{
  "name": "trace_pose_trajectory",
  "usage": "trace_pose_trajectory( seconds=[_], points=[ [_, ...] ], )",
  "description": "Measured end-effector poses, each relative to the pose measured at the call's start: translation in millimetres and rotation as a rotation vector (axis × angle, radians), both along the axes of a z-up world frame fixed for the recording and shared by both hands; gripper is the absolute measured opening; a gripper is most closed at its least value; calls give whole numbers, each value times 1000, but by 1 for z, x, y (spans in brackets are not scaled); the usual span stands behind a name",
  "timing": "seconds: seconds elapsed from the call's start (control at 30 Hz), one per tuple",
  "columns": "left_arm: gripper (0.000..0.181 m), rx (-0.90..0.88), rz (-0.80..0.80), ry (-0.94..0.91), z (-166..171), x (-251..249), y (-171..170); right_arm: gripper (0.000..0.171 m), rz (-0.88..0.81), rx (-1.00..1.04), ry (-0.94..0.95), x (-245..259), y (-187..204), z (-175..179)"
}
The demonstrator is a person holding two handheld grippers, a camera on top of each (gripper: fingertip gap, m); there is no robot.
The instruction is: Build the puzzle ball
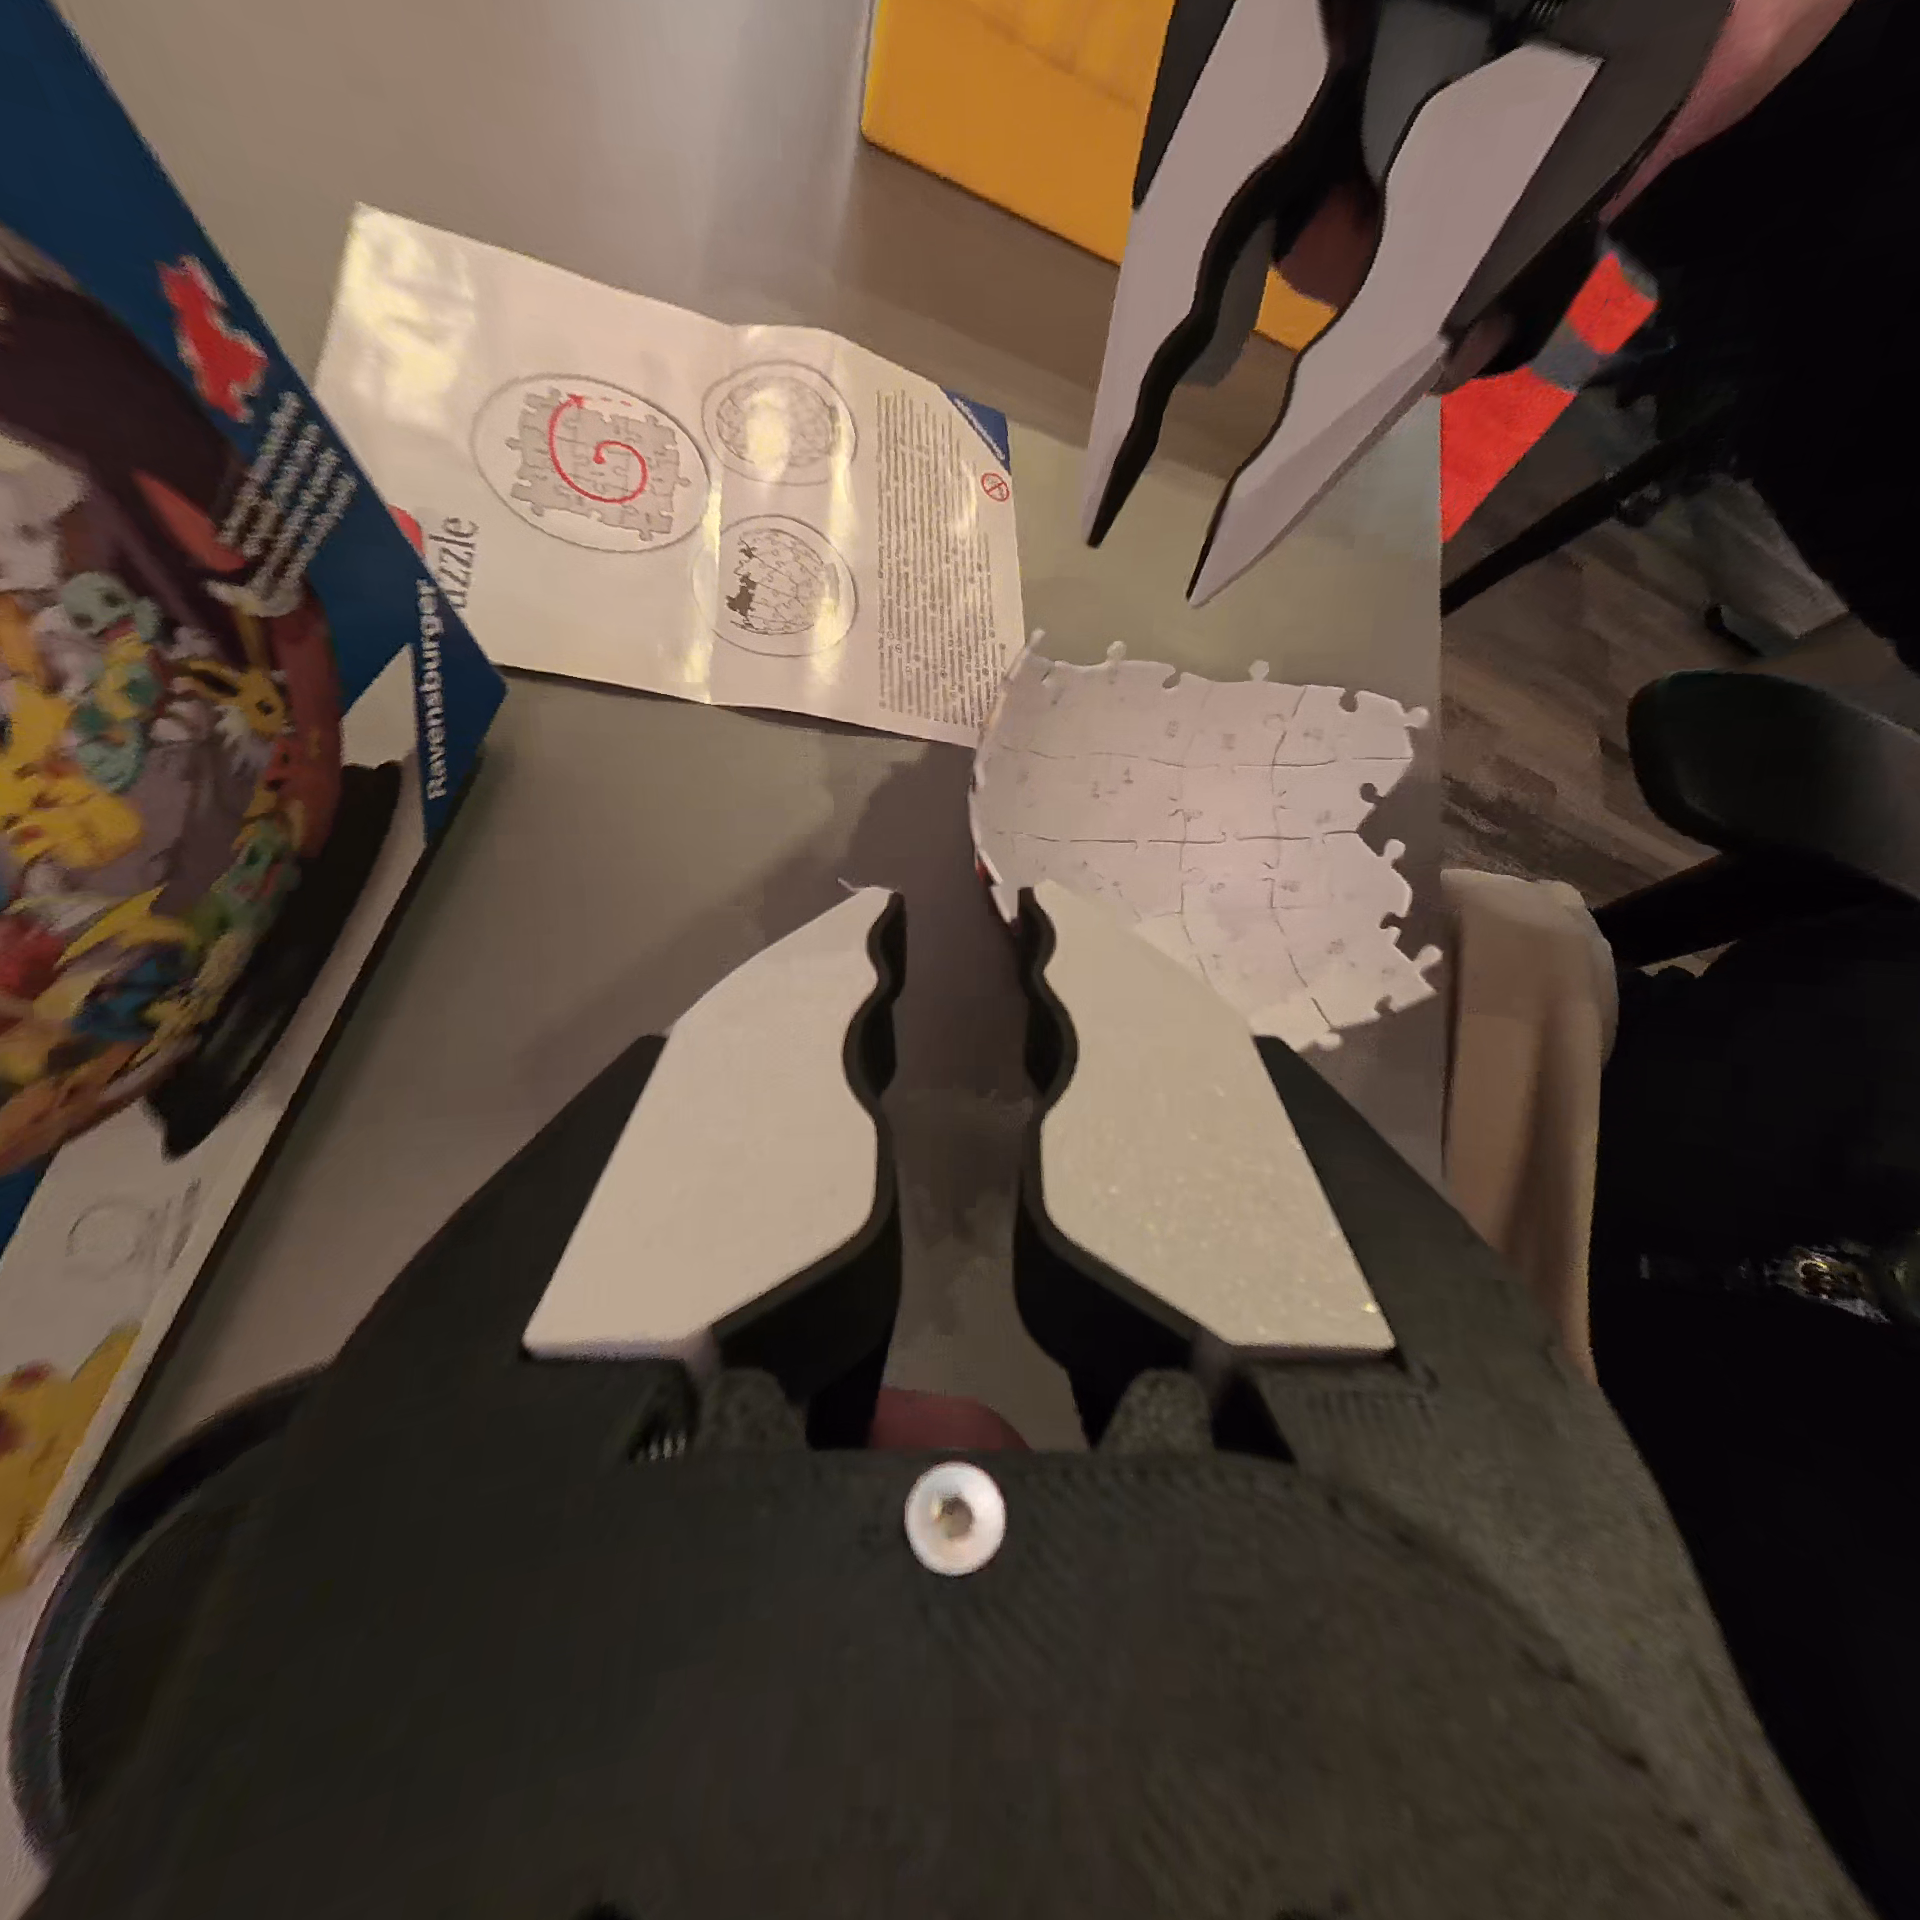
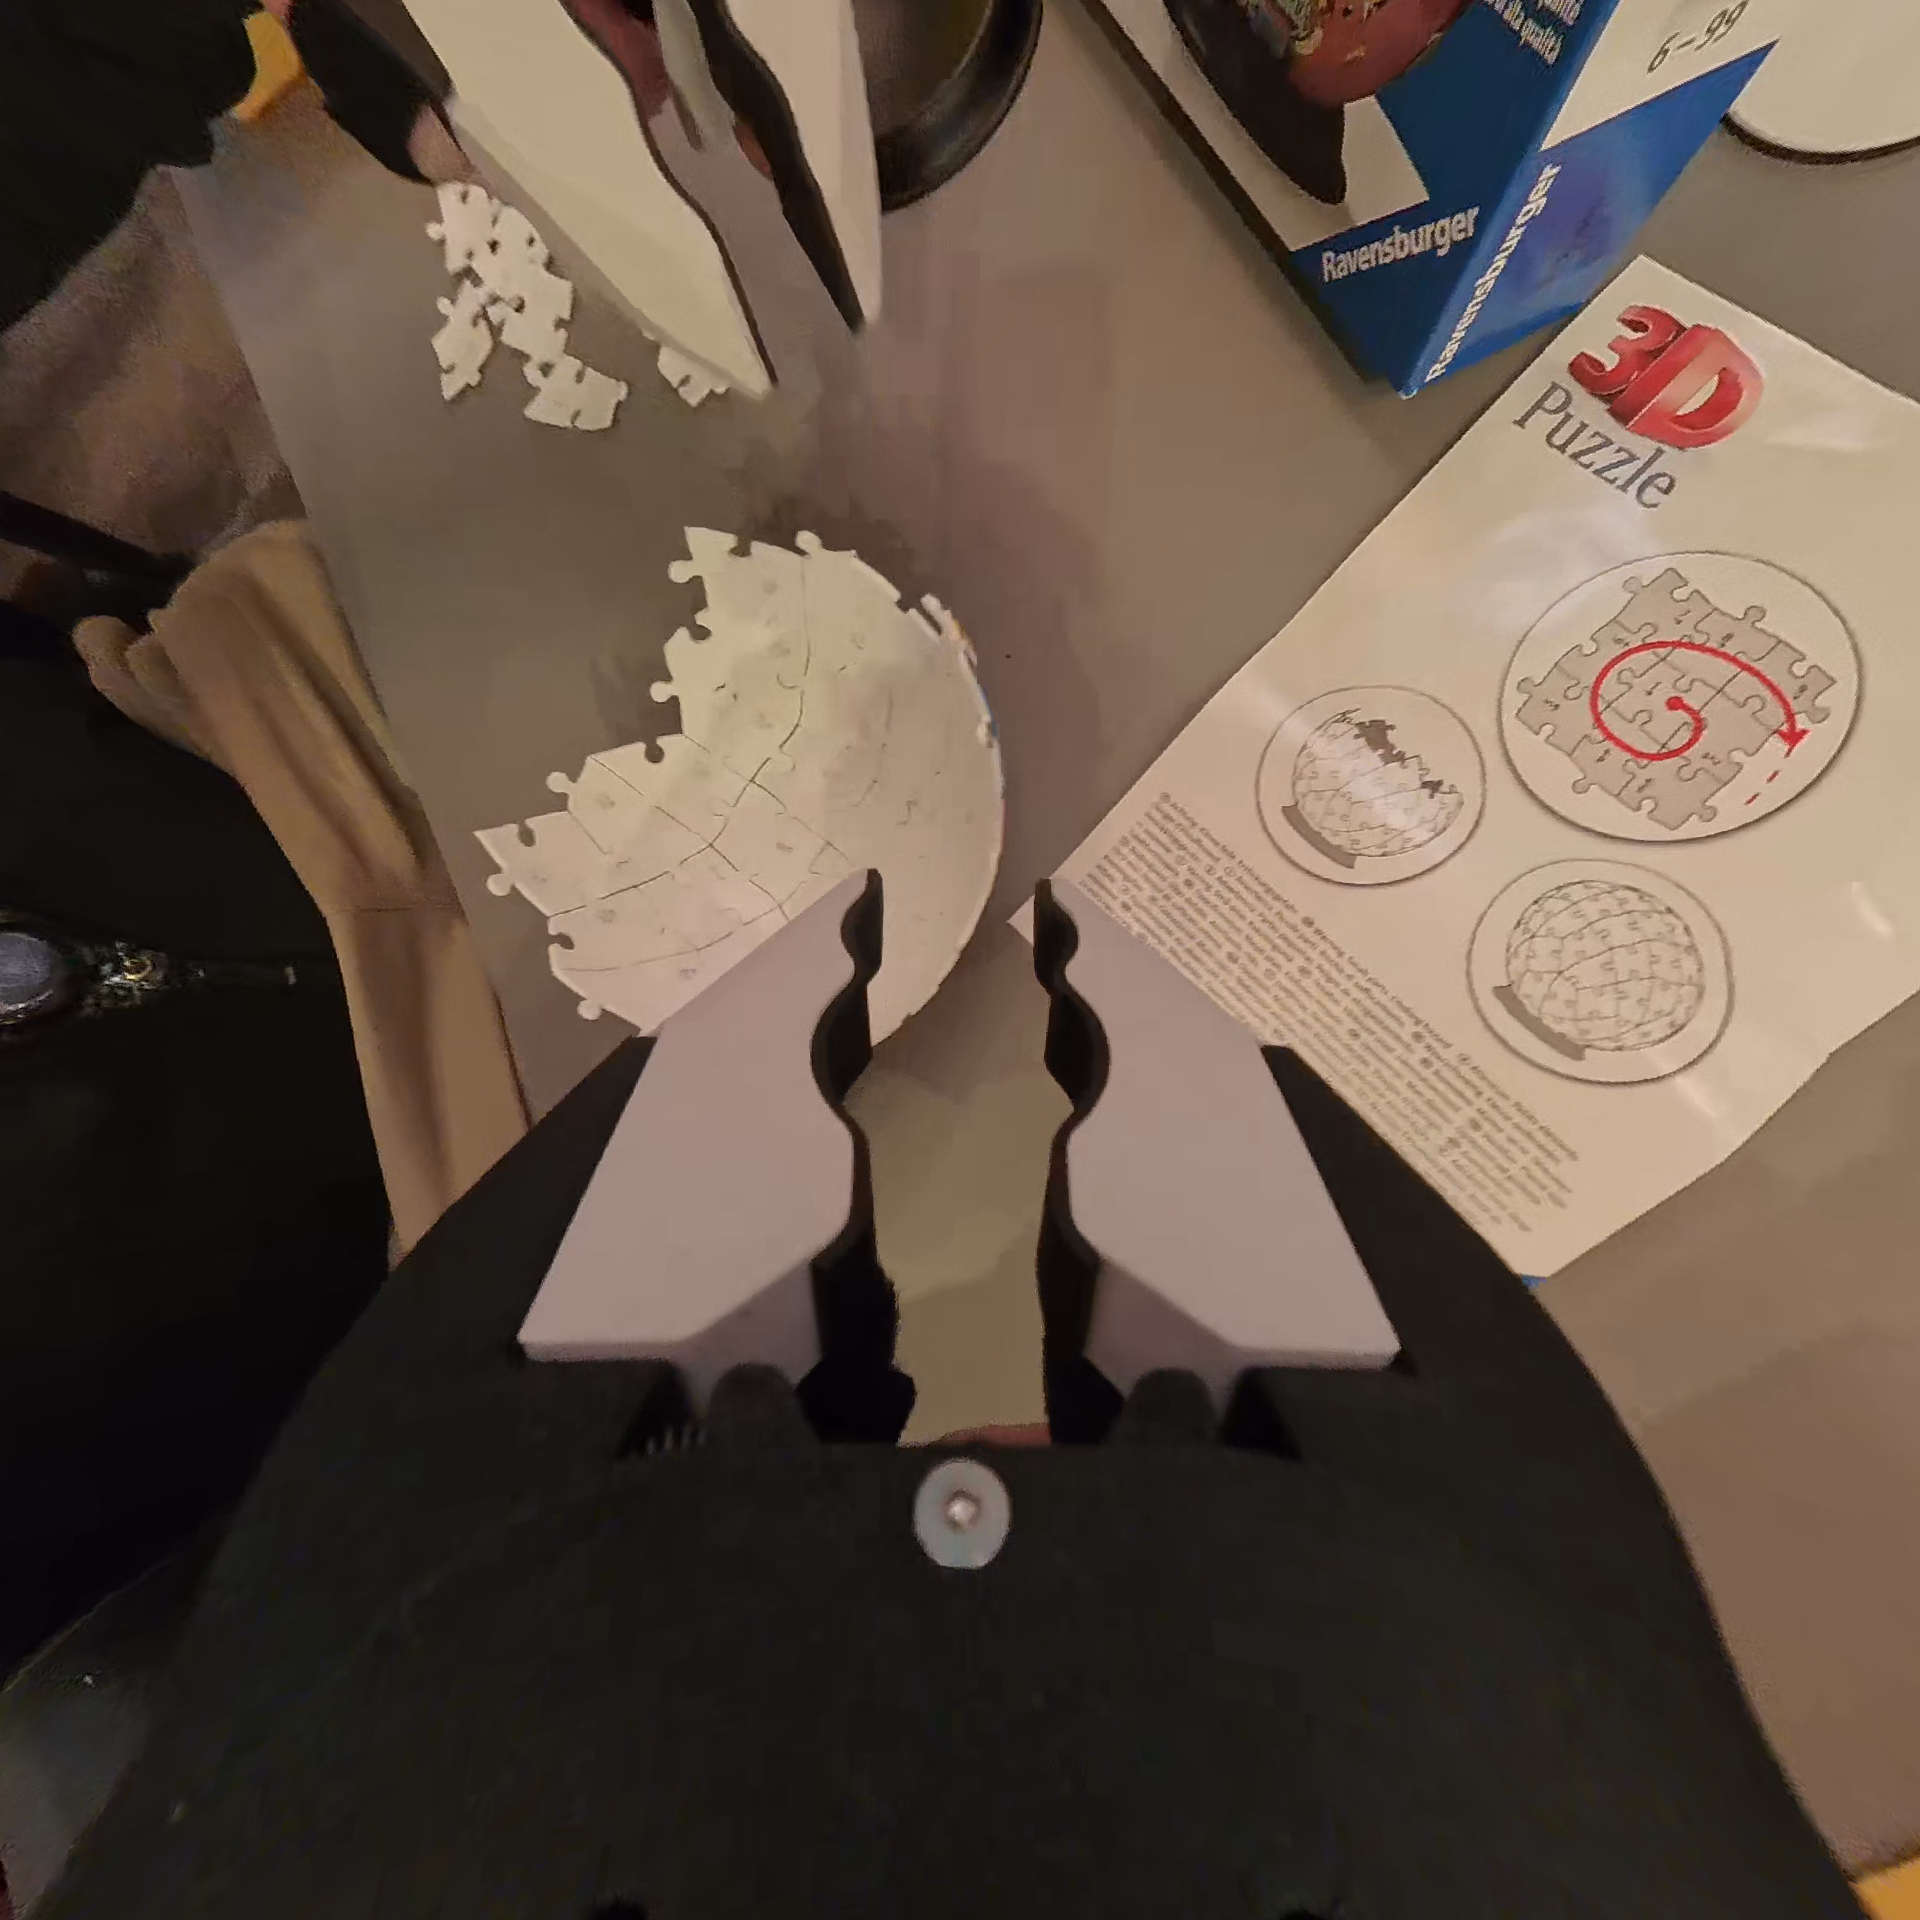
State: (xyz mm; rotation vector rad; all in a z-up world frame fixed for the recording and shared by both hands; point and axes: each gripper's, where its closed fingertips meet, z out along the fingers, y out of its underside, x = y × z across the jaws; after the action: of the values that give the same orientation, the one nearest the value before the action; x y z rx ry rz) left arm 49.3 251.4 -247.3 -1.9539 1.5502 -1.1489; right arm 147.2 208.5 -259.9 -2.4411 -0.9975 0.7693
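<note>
A half-built puzzle ball (image 1: 1226, 821) lies on the grey table as a curved white shell, its hollow inside facing up; it also shows in the right wrist view (image 2: 790, 790). My left gripper (image 1: 961, 909) is open and empty, hovering just left of the shell. My right gripper (image 2: 956, 894) is open and empty, above the shell's right rim; it also shows in the left wrist view (image 1: 1143, 571). A small pile of loose white pieces (image 2: 509, 301) lies on the table beyond the shell, beside the left gripper (image 2: 816, 348).
The blue puzzle box (image 1: 208, 675) stands at the left, also in the right wrist view (image 2: 1475, 187). A folded instruction sheet (image 1: 665, 478) lies flat behind the shell. A yellow box (image 1: 1018, 135) sits at the back. A black round stand (image 2: 956, 94) is near the box. The left gripper's tips are roughly 11 cm from the right gripper's.
</note>
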Motion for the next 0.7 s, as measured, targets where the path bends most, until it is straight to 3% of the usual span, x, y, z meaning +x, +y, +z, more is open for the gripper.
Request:
trace_pose_trajectory(
  seconds=[0.27,0.47,0.7],
  points=[
    [19,161,183,44,19,-87,-2,28,-44,-30,40,-7,-21,-23],
    [19,244,279,194,-1,-163,-21,33,-65,-44,58,-15,-23,-29],
    [30,279,375,275,-24,-212,-37,33,-85,-37,66,-24,-20,-31]
  ],
)
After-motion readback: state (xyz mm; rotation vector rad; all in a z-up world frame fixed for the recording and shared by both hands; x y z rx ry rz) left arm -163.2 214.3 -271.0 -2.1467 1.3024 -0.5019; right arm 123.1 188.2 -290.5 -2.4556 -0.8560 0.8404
